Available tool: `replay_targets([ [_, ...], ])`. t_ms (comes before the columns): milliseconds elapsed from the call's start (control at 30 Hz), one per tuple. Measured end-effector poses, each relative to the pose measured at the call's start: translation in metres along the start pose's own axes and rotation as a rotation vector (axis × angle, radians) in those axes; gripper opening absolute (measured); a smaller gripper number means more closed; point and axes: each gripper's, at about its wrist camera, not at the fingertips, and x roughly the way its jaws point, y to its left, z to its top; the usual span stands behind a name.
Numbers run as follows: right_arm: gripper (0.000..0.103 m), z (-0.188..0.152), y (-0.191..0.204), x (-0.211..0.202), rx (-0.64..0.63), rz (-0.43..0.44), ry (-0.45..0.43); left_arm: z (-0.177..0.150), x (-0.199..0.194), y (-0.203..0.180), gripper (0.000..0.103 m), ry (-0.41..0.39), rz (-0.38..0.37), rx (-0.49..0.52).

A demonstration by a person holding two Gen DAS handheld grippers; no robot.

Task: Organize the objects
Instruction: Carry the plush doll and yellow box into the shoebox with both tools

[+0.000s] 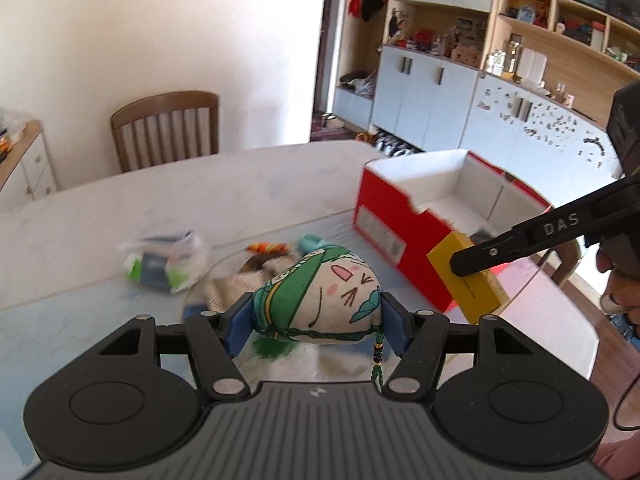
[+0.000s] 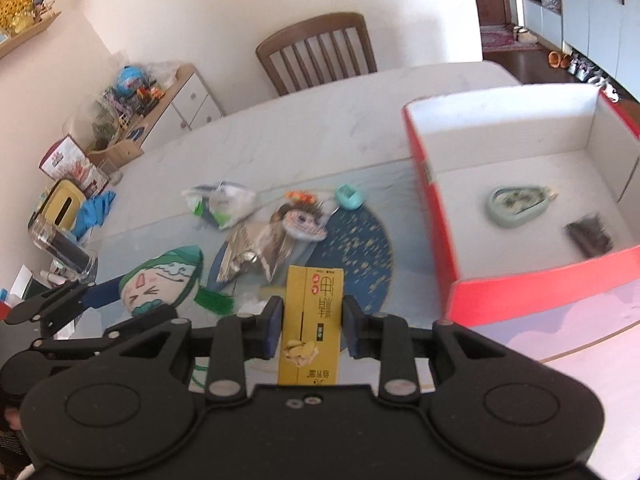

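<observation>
While the left wrist view looks ahead, the left tongs [image 1: 316, 312] pinch a soft, stuffed cloth doll with a green hood and cartoon face [image 1: 324, 292] across its middle, near the open red cardboard box [image 1: 384, 220]. It looks light and squashy, so a grip at its fullest part seems safest.

From the right wrist view, the right tongs [image 2: 308, 324] clamp a stiff yellow drink carton [image 2: 314, 308] by its narrow sides, just beside that box, above the pale surface [image 2: 320, 128]. It should hold firm, though hard squeezing might dent it.
</observation>
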Motion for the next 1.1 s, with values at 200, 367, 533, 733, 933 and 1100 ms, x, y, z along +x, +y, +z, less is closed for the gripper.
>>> replay_targets([
  [200, 0.03, 0.015, -0.027, -0.021, -0.009, -0.038, -0.039, 0.029, 0.012, -0.029, 0.065, -0.011, -0.04, 0.032],
  [367, 0.03, 0.026, -0.057, -0.036, -0.001, -0.067, -0.061, 0.05, 0.03, -0.056, 0.065, -0.009, -0.069, 0.071],
  [533, 0.03, 0.039, -0.091, -0.049, 0.015, -0.102, -0.088, 0.069, 0.052, -0.088, 0.065, -0.001, -0.097, 0.121],
  [733, 0.03, 0.052, -0.131, -0.059, 0.033, -0.13, -0.109, 0.096, 0.074, -0.121, 0.065, -0.009, -0.118, 0.157],
  [933, 0.03, 0.069, -0.162, -0.06, 0.036, -0.155, -0.122, 0.127, 0.096, -0.149, 0.065, -0.019, -0.123, 0.175],
  [1100, 0.03, 0.084, -0.176, -0.055, 0.0, -0.183, -0.118, 0.146, 0.115, -0.167, 0.065, -0.013, -0.138, 0.161],
])
